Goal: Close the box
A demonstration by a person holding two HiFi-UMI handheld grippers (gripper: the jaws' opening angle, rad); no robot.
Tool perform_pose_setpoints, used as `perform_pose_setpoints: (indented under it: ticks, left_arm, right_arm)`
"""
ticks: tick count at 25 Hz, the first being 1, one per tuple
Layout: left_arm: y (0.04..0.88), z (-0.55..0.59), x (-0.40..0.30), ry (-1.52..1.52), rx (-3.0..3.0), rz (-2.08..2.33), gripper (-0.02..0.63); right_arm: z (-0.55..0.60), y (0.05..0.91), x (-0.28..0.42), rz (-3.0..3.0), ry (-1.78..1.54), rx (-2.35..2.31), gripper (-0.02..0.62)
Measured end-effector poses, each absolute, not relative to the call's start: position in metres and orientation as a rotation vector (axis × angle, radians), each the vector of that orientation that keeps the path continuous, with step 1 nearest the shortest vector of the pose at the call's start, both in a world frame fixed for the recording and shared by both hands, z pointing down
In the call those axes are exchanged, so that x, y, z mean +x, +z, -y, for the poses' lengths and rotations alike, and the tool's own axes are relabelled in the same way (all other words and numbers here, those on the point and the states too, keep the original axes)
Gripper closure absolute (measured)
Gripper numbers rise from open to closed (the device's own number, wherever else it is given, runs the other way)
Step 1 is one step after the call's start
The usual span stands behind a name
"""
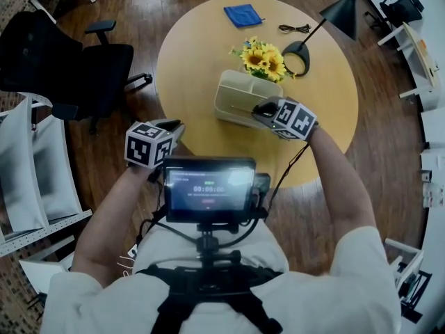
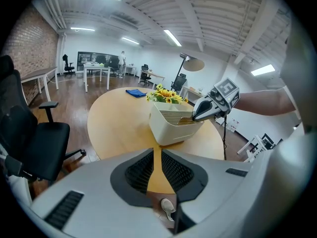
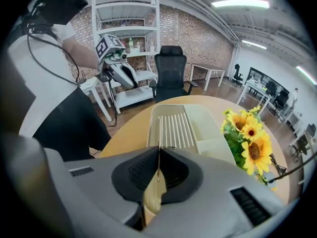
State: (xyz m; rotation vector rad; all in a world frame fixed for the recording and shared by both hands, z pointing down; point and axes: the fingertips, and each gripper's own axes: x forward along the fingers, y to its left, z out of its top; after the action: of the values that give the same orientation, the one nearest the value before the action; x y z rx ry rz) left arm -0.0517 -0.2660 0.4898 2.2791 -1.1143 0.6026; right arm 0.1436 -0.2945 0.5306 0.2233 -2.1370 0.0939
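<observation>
A round pale-wood worktop (image 1: pixel 188 61) stands on a dark plank floor (image 1: pixel 139 5). On it, toward the person's side, sits the cream plastic box (image 1: pixel 240 96), open at the top, with a slatted panel showing inside. The right gripper (image 1: pixel 260 108) reaches over the box's near right corner. Its fingers (image 3: pixel 143 175) are clenched tight together, with their tips at the slatted panel. Just behind the box is a bunch of yellow sunflowers (image 1: pixel 264 60). A black desk lamp (image 1: pixel 343 14) stands beyond the box to the right, and a folded blue cloth (image 1: pixel 243 14) lies far behind it. The left gripper (image 1: pixel 175 126) hangs off the worktop's edge, well apart from the box on its near left. Its fingers (image 2: pixel 141 170) are released with a narrow gap between them and nothing in it. A black office chair (image 1: pixel 76 68) stands on the floor further left of the box.
</observation>
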Motion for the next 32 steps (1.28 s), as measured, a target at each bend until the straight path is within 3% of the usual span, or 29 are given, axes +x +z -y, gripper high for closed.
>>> perform_pose_setpoints:
  ticks: [11, 15, 22, 32]
  left_arm:
    - [0.483, 0.275, -0.057, 0.567, 2.304, 1.14, 0.554]
    - [0.483, 0.276, -0.061, 0.564, 2.284, 1.146, 0.554]
    - [0.482, 0.285, -0.08, 0.56, 2.271, 1.192, 0.554]
    - [0.466, 0.241, -0.048, 0.642, 2.288, 1.258, 0.554]
  right_arm:
    - [0.298, 0.53, 0.144, 2.141, 0.046, 0.252, 0.576]
    - [0.301, 0.519, 0.145, 2.194, 0.059, 0.328, 0.444]
    - [0.308, 0.495, 0.156, 2.256, 0.063, 0.603, 0.442]
    - [0.242, 0.491, 0.241, 2.279, 0.461, 1.228, 0.443]
